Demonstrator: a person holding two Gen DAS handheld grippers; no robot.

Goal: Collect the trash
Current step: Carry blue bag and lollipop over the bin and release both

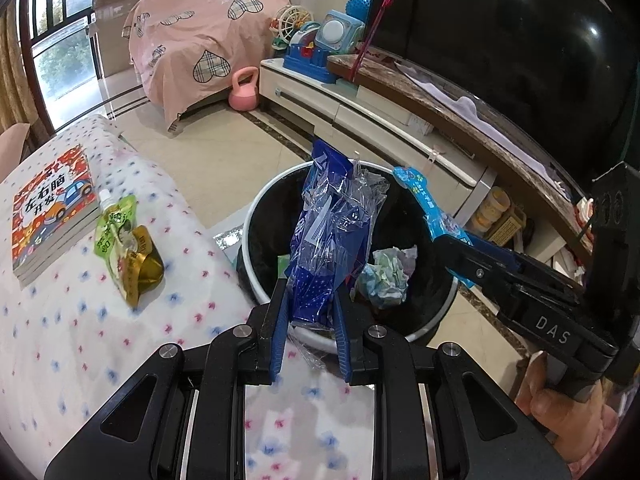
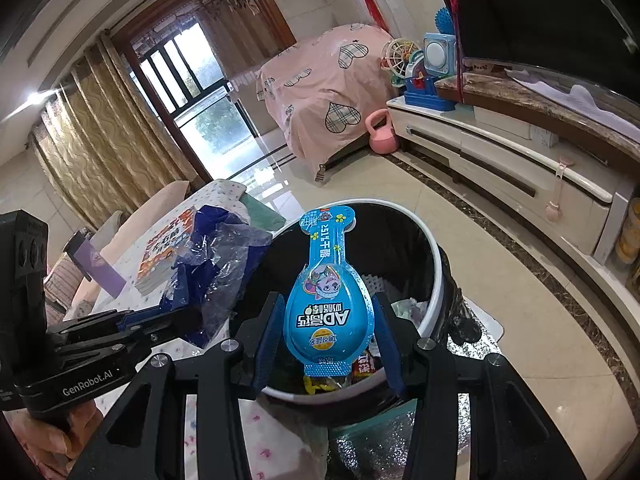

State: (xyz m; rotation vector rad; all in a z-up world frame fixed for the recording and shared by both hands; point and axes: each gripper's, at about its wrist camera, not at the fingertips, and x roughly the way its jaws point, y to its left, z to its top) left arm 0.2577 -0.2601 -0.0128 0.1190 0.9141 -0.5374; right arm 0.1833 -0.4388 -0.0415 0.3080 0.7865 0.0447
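Note:
My left gripper is shut on a dark blue plastic wrapper with clear film, held over the round black trash bin. My right gripper is shut on a light blue candy package, held over the same bin. The right gripper also shows in the left wrist view, the left one in the right wrist view. Crumpled paper and wrappers lie inside the bin. A green drink pouch and a gold wrapper lie on the table.
A table with a dotted white cloth stands left of the bin and bears a children's book. A TV cabinet with toys runs along the right. A pink kettlebell and a covered sofa stand behind.

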